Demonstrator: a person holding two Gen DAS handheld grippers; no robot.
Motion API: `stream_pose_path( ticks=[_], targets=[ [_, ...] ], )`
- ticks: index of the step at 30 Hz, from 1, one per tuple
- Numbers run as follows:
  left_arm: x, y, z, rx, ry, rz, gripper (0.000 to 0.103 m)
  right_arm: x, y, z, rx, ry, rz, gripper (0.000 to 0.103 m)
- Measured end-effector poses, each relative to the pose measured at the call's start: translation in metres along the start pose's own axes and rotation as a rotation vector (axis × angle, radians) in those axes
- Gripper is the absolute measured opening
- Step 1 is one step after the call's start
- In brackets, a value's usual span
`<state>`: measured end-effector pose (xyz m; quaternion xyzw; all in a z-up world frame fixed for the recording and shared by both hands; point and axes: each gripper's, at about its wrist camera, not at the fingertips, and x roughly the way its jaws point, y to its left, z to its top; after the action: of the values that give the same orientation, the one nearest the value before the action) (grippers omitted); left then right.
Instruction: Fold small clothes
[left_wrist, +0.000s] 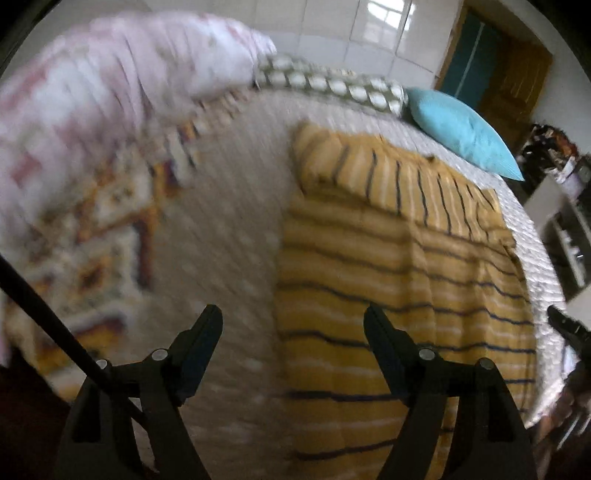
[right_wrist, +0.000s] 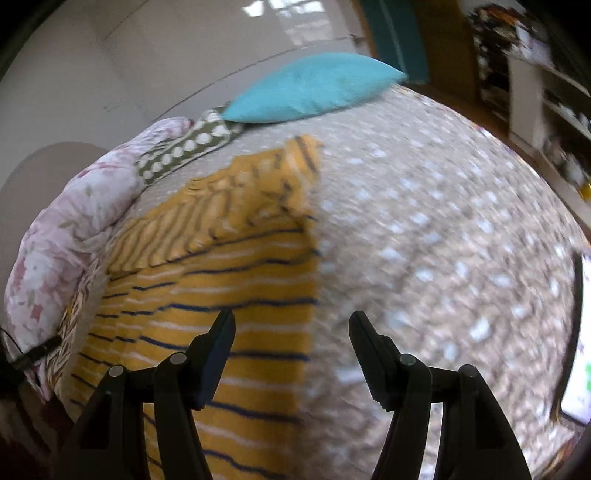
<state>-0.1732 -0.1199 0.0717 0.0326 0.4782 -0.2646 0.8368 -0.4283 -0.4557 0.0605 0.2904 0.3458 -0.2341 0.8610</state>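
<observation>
Striped yellow garment (left_wrist: 399, 266) flat on speckled bedspread (right_wrist: 424, 240), left hand-held gripper (left_wrist: 293, 323) and right hand-held gripper (right_wrist: 291, 328) both spread apart, empty

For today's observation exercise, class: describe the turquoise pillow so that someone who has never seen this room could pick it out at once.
Start at the bed with its pale dotted cover. At its far end a row of bedding runs along the white wall; the turquoise pillow lies at the end nearest the doorway. It is the only plain one: beside it lie a green bolster with white dots and a pink floral quilt.

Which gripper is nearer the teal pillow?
Hard to call; maybe right. The right gripper faces the teal pillow over the striped garment's right edge; the left gripper sits off its left edge.
</observation>
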Motion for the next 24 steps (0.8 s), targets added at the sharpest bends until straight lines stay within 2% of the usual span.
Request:
stream_pose_path(
  ticks=[3, 4, 5, 6, 7, 8, 9, 11, 17, 21, 24],
  targets=[
    [0.027, -0.002, -0.011, -0.053, 0.077, -0.125, 0.073, 0.003, -0.014, -0.013, 0.036, 0.053, 0.026, 0.069],
    [0.031, -0.006, -0.016, -0.063, 0.092, -0.153, 0.063, 0.006, -0.017, -0.018, 0.047, 0.077, 0.051, 0.069],
    [0.034, -0.007, -0.020, -0.070, 0.098, -0.168, 0.059, 0.010, -0.019, -0.022, 0.058, 0.102, 0.083, 0.069],
    [0.033, -0.008, -0.024, -0.074, 0.083, -0.168, 0.059, 0.012, -0.020, -0.028, 0.060, 0.107, 0.113, 0.069],
    [0.032, -0.009, -0.027, -0.078, 0.073, -0.180, 0.054, 0.011, -0.020, -0.030, 0.056, 0.098, 0.126, 0.068],
    [0.030, -0.009, -0.032, -0.087, 0.077, -0.218, 0.045, 0.011, -0.020, -0.033, 0.063, 0.103, 0.178, 0.068],
    [0.029, -0.010, -0.035, -0.100, 0.085, -0.253, 0.042, 0.012, -0.019, -0.035, 0.079, 0.116, 0.233, 0.065],
    [0.022, -0.010, -0.046, -0.118, 0.082, -0.289, 0.040, 0.017, -0.018, -0.042, 0.116, 0.161, 0.370, 0.061],
    [0.000, -0.015, -0.072, -0.130, 0.071, -0.348, 0.038, 0.024, 0.000, -0.069, 0.108, 0.230, 0.538, 0.060],
    [-0.007, -0.024, -0.087, -0.100, 0.072, -0.349, 0.038, 0.020, 0.008, -0.090, 0.112, 0.263, 0.571, 0.057],
    [-0.007, -0.030, -0.092, -0.100, 0.059, -0.318, 0.038, 0.017, 0.013, -0.102, 0.114, 0.272, 0.563, 0.051]
  ],
)
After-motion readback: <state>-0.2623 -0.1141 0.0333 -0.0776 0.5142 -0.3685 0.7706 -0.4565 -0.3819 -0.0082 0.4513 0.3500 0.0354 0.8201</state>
